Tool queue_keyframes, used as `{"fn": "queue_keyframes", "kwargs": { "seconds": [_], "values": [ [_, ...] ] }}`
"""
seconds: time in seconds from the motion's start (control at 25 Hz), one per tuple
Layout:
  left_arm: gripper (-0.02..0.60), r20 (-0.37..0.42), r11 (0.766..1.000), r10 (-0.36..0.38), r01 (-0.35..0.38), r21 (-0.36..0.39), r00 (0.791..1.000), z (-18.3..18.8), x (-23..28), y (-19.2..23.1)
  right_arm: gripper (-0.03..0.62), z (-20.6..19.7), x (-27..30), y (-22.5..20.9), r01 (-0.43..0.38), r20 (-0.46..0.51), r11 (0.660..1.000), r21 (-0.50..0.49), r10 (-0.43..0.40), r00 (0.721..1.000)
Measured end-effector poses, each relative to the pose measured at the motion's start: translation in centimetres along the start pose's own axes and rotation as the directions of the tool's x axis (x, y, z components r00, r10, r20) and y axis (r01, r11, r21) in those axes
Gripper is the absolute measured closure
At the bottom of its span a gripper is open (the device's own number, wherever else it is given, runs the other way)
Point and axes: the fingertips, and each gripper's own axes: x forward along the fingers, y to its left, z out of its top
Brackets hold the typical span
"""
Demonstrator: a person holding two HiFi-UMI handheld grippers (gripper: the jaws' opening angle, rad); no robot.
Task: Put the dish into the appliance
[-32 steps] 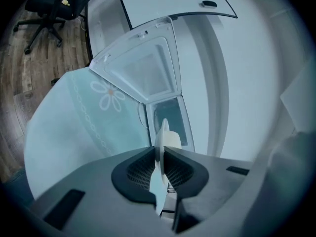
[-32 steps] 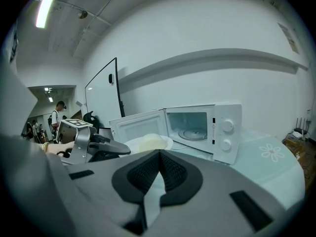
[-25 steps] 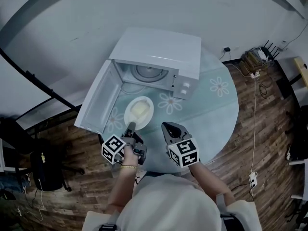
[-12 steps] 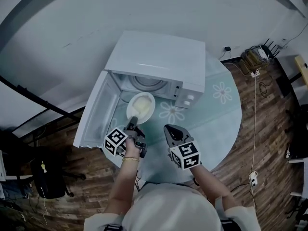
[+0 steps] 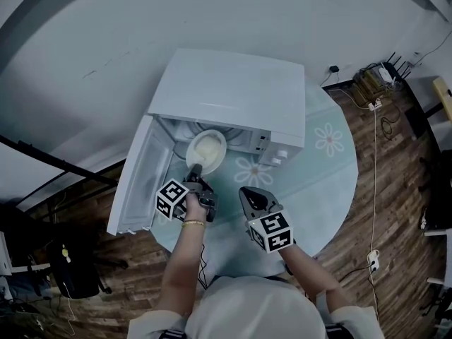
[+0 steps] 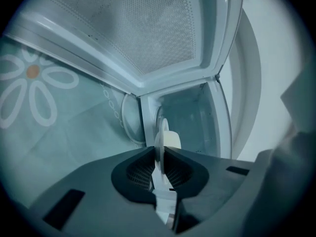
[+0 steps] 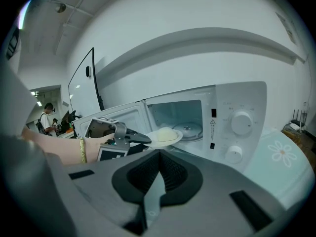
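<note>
white metal fills the head view: the microwave (image 5: pixel 233 94) stands on the round table (image 5: pixel 321 179) with its door (image 5: pixel 134 182) swung wide. we see the left gripper (image 5: pixel 195 168) clamped on the near rim of the dish (image 5: pixel 206 149), which is held at the mouth of the open cavity. the right gripper (image 5: pixel 248 193) hovers beside it over the table. in the left gripper view we find the dish rim edge-on, pinched between the pads. in the right gripper view the jaws are pressed together with nothing between them, and the dish carries a pale lump of food (image 7: pixel 165 132) just before the glass turntable (image 7: pixel 191 128).
</note>
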Motion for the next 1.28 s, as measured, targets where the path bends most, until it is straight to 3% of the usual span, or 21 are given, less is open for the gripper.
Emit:
{"fn": "queue_keyframes", "kwargs": {
  "seconds": [0.8, 1.28],
  "values": [
    [0.535, -0.019, 0.999, 0.04, -0.041, -0.02, 0.999, 1.2, 6.5, 0.0, 0.589, 0.2, 2.4, -1.3, -0.006, -0.023, 1.0, 0.023, 0.007, 1.0],
    [0.538, -0.035, 0.995, 0.082, -0.08, 0.055, 0.996, 1.5, 9.4, -0.7, 0.589, 0.5, 3.3, -1.7, -0.008, -0.018, 0.999, 0.036, 0.008, 1.0]
  ]
}}
